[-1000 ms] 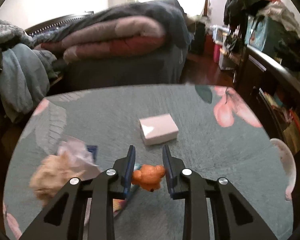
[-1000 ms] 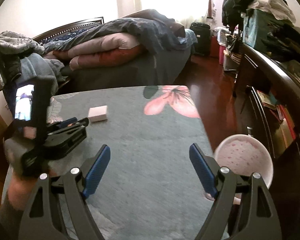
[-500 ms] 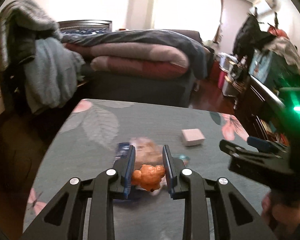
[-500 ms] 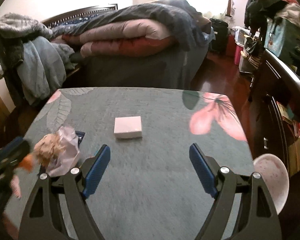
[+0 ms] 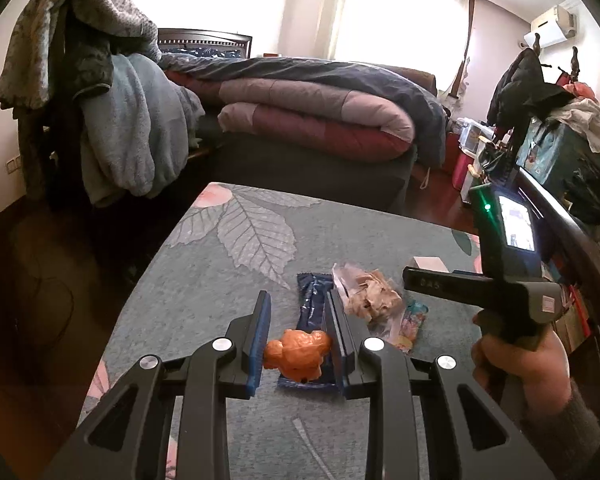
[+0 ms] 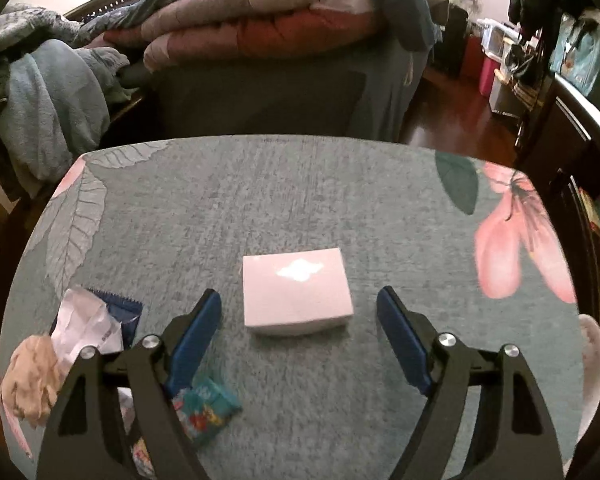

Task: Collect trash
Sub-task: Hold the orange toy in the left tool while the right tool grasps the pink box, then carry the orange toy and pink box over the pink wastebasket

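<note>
The left claw (image 5: pixel 298 338) is still gripping the orange scrap (image 5: pixel 298 354), now carrying it above the blue wrapper (image 5: pixel 311 312). The right claw (image 6: pixel 300 334), empty, is closing as it drops toward the pale box (image 6: pixel 296 292), which has grown nearer on the table (image 6: pixel 300 184); that pickup looks next.

Orange scrap (image 5: pixel 298 354), pink box (image 6: pixel 296 292)
</note>
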### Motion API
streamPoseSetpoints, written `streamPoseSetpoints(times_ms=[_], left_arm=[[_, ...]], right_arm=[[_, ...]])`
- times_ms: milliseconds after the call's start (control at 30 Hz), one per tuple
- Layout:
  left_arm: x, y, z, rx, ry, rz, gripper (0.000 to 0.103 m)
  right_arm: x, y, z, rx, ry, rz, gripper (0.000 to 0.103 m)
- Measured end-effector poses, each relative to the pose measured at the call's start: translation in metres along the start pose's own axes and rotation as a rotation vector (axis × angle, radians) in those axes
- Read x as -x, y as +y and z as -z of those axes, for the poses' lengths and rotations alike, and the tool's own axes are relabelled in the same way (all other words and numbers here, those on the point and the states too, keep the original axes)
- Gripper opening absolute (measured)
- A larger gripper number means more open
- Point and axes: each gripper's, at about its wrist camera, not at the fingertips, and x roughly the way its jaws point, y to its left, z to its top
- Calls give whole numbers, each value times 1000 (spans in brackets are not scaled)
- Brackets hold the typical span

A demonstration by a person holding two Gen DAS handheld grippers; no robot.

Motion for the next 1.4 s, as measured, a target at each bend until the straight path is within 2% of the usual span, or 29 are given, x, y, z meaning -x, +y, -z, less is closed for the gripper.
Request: streamPoseSetpoints(times_ms=[67, 100, 133, 333, 533, 700, 1067, 1400], left_arm=[[1, 2, 0, 4, -2, -3, 28], [1, 3, 0, 6, -2, -3, 28], [1, 3, 0, 9, -2, -2, 28], [8, -3, -2, -3, -9, 20, 28], [15, -19, -3, -26, -14, 32, 28], [20, -42, 0, -60, -10, 50, 28], [27, -97, 9, -121, 29, 136, 28], [40, -131, 12, -174, 22, 162, 28]], right_arm=[[1, 3, -1, 17, -12, 7, 64], [1, 4, -1, 23, -14, 3, 55], [2, 4, -1, 26, -13, 5, 53], [18, -7, 10, 20, -29, 12, 53], [48, -42, 35, -52, -52, 10, 53], [71, -75, 62, -110, -51, 0, 53], [122, -115, 121, -161, -86, 16, 53], [155, -152, 150, -232, -127, 23, 53]])
